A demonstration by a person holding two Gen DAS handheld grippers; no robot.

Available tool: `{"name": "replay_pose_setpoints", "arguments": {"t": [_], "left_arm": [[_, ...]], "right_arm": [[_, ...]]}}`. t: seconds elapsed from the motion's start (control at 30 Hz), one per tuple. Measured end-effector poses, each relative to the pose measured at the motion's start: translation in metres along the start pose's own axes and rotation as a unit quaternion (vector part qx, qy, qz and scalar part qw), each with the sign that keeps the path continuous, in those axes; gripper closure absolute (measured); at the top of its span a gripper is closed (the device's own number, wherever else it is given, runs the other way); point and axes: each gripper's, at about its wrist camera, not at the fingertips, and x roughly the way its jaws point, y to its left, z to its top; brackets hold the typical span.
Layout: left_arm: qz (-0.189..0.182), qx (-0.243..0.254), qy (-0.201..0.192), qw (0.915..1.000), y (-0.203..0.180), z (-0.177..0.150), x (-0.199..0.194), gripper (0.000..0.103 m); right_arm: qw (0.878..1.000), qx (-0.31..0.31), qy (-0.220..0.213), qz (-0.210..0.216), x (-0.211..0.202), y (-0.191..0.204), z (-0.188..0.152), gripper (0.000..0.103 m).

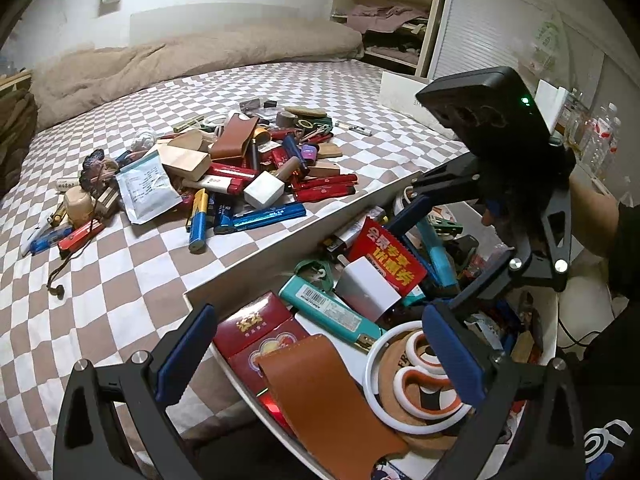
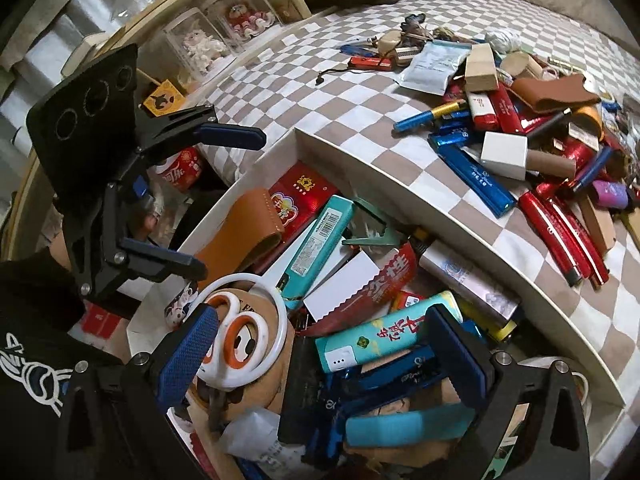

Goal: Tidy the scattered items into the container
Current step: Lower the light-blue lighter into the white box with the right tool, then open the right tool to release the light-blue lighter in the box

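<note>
Both grippers, left and right, hovering spread and empty over the white container, already crowded. Judging: between picks, needing a reach toward the scattered pile at eleven o'clock on the checkered bed.

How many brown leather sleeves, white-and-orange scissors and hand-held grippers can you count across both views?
Brown leather sleeves: 2
White-and-orange scissors: 1
Left hand-held gripper, right hand-held gripper: 2
Total: 5
</note>
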Motion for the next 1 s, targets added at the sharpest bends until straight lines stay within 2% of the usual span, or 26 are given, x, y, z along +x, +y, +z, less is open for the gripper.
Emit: {"name": "replay_pose_setpoints", "arguments": {"t": [0.07, 0.23, 0.5, 0.8, 1.0], "left_arm": [[0.000, -0.002, -0.001, 1.0000, 0.001, 0.000, -0.001, 0.000], [-0.007, -0.007, -0.002, 0.9999, -0.001, 0.001, 0.001, 0.000], [-0.004, 0.001, -0.009, 1.0000, -0.012, 0.005, -0.001, 0.000], [0.044, -0.028, -0.026, 0.9983, -0.019, 0.015, -0.007, 0.000], [0.077, -0.036, -0.032, 0.9958, -0.026, 0.016, -0.009, 0.000]], "right_arm": [[1.000, 0.005, 0.002, 0.007, -0.001, -0.002, -0.002, 0.001], [1.000, 0.017, 0.010, -0.009, -0.002, -0.010, -0.013, 0.001], [0.995, 0.059, -0.057, -0.055, -0.031, -0.016, -0.022, 0.000], [0.978, 0.088, -0.119, -0.150, -0.059, -0.013, -0.036, 0.000], [0.965, 0.103, -0.152, -0.185, -0.071, -0.010, -0.045, 0.000]]}}
